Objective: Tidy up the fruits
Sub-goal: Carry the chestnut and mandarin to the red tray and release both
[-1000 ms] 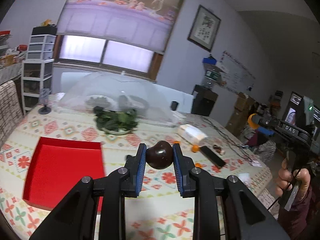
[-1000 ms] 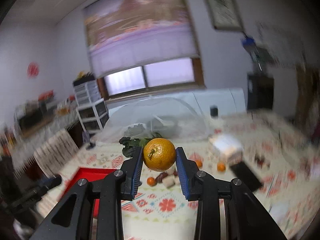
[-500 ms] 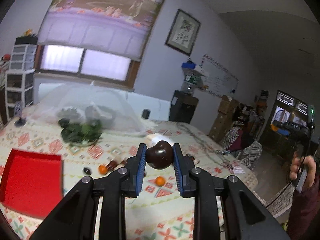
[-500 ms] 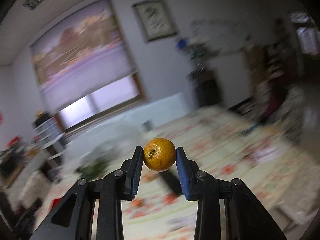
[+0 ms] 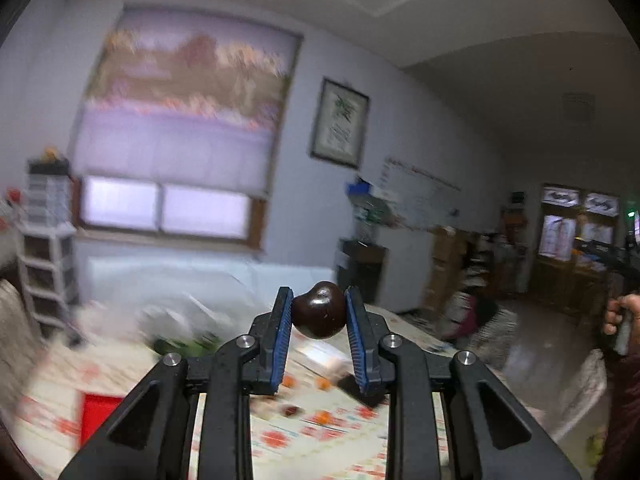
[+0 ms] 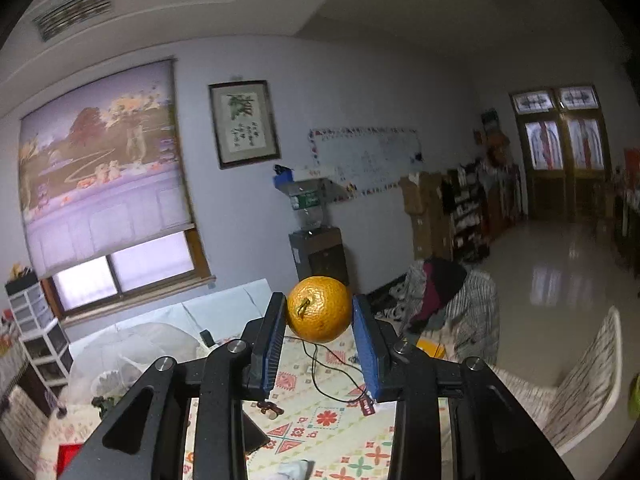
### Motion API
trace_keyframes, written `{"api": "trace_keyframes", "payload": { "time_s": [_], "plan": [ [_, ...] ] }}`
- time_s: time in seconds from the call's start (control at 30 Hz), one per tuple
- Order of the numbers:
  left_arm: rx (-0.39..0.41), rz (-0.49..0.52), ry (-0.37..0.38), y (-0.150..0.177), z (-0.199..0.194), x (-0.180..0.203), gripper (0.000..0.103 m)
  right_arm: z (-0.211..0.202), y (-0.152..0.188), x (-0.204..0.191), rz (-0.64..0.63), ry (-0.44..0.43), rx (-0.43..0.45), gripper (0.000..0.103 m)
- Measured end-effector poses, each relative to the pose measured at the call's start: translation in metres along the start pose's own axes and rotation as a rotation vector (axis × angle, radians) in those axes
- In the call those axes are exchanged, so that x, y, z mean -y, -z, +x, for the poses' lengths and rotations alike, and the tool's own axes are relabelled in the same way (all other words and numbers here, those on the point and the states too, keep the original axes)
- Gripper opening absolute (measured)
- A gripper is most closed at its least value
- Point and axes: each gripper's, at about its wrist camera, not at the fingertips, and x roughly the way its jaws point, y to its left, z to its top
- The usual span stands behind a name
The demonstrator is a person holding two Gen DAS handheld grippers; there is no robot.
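Note:
My left gripper (image 5: 319,312) is shut on a dark brown glossy fruit (image 5: 320,310), held high above the patterned table (image 5: 320,440). My right gripper (image 6: 320,310) is shut on an orange (image 6: 319,309) with a short stem, also held high and pointed at the room. Small orange fruits (image 5: 323,417) and a dark fruit (image 5: 289,411) lie on the table below the left gripper. The red tray (image 5: 98,414) is at the lower left of the left wrist view; a corner of it shows in the right wrist view (image 6: 68,454).
A clear mesh food cover (image 6: 132,352) and a plate of greens (image 5: 184,346) sit at the table's far side. A black cable (image 6: 324,376) runs over the cloth. A white chair (image 6: 580,384) stands at the right. The person's right hand (image 5: 620,316) shows in the left view.
Both grippers have tilted upward, still holding their fruits. The left view now shows more wall and ceiling and less table. The right view has swung right toward the far room.

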Motion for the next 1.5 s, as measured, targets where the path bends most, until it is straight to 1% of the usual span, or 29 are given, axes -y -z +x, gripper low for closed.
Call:
{"api": "trace_keyframes", "payload": {
  "time_s": [0.07,0.13,0.2,0.27,0.3,0.37,0.4,0.47,0.5,0.57,0.67,0.73,0.77,0.8,0.87,0.93,1.0,1.1,1.17,1.27,1.33,1.47,1.5],
  "plan": [
    [0.045,0.029,-0.072,-0.022,-0.032,-0.011,0.026,-0.014,-0.005,-0.022,-0.04,-0.042,-0.005,0.037],
    [0.094,0.046,-0.161,-0.043,-0.062,-0.025,0.026,-0.029,-0.008,-0.048,-0.08,-0.102,-0.012,0.037],
    [0.122,0.051,-0.23,-0.057,-0.084,-0.04,0.026,-0.039,-0.011,-0.078,-0.118,-0.163,-0.014,0.037],
    [0.136,0.056,-0.314,-0.068,-0.107,-0.058,0.026,-0.042,-0.008,-0.112,-0.149,-0.24,-0.023,0.037],
    [0.138,0.057,-0.341,-0.07,-0.112,-0.066,0.026,-0.043,-0.003,-0.131,-0.169,-0.283,-0.031,0.037],
    [0.125,0.061,-0.423,-0.071,-0.12,-0.086,0.026,-0.036,0.015,-0.173,-0.212,-0.375,-0.061,0.037],
    [0.115,0.059,-0.445,-0.068,-0.122,-0.093,0.026,-0.03,0.026,-0.193,-0.232,-0.421,-0.082,0.037],
    [0.076,0.045,-0.482,-0.054,-0.119,-0.118,0.026,-0.011,0.056,-0.236,-0.276,-0.508,-0.139,0.037],
    [0.057,0.034,-0.502,-0.042,-0.115,-0.131,0.026,0.001,0.079,-0.263,-0.301,-0.567,-0.184,0.037],
    [0.015,0.015,-0.525,-0.018,-0.1,-0.153,0.026,0.022,0.116,-0.3,-0.324,-0.652,-0.263,0.037],
    [-0.098,-0.035,-0.53,0.043,-0.062,-0.192,0.026,0.059,0.188,-0.359,-0.355,-0.77,-0.405,0.037],
    [-0.17,-0.08,-0.523,0.082,-0.038,-0.216,0.026,0.084,0.244,-0.398,-0.364,-0.858,-0.514,0.037],
    [-0.216,-0.118,-0.521,0.111,-0.02,-0.232,0.026,0.095,0.27,-0.415,-0.37,-0.893,-0.565,0.037],
    [-0.243,-0.14,-0.523,0.125,-0.006,-0.243,0.026,0.106,0.299,-0.432,-0.377,-0.92,-0.618,0.036],
    [-0.321,-0.217,-0.527,0.174,0.024,-0.272,0.026,0.125,0.354,-0.461,-0.383,-0.967,-0.727,0.036],
    [-0.381,-0.295,-0.52,0.206,0.046,-0.298,0.026,0.141,0.393,-0.489,-0.392,-0.989,-0.796,0.036],
    [-0.428,-0.332,-0.534,0.232,0.067,-0.315,0.026,0.153,0.42,-0.509,-0.397,-1.008,-0.832,0.036],
    [-0.481,-0.335,-0.556,0.253,0.092,-0.33,0.026,0.167,0.448,-0.533,-0.425,-1.035,-0.869,0.036],
    [-0.508,-0.324,-0.566,0.261,0.104,-0.335,0.026,0.168,0.456,-0.548,-0.443,-1.048,-0.885,0.036],
    [-0.551,-0.311,-0.582,0.275,0.121,-0.346,0.026,0.17,0.479,-0.574,-0.506,-1.051,-0.894,0.036],
    [-0.571,-0.31,-0.586,0.279,0.128,-0.351,0.026,0.169,0.496,-0.584,-0.554,-1.041,-0.907,0.036],
    [-0.589,-0.3,-0.596,0.284,0.135,-0.352,0.027,0.17,0.522,-0.601,-0.611,-1.032,-0.902,0.036],
    [-0.591,-0.3,-0.599,0.285,0.136,-0.353,0.029,0.169,0.525,-0.603,-0.621,-1.027,-0.894,0.037]
  ]
}}
